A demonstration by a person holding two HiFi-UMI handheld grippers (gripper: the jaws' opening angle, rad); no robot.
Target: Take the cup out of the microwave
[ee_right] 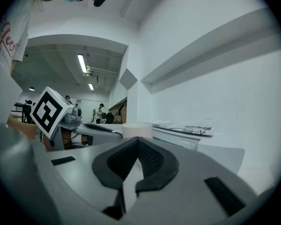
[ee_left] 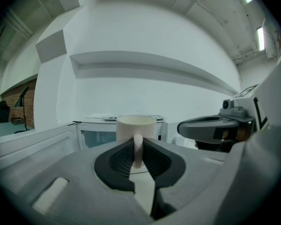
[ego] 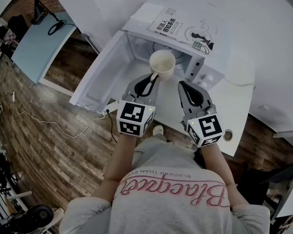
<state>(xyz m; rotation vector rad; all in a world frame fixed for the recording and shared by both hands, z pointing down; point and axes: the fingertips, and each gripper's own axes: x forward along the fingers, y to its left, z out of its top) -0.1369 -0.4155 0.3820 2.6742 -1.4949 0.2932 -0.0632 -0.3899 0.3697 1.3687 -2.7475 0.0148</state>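
L gripper [ego: 150,79] pinches the handle [ee_left: 137,150]; cup [ego: 162,65] sits at 12 o'clock off your jaws, handle toward 6, at the microwave [ego: 141,13] mouth; R gripper [ego: 188,86] pressed together, empty, at 3; prob. pull toward 6.

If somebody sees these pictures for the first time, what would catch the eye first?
The pale cup stands out first: the left gripper is shut on its handle, at the mouth of the white microwave. The microwave's door is swung wide open, to the left in the head view. Beside the cup, the right gripper is shut and holds nothing.
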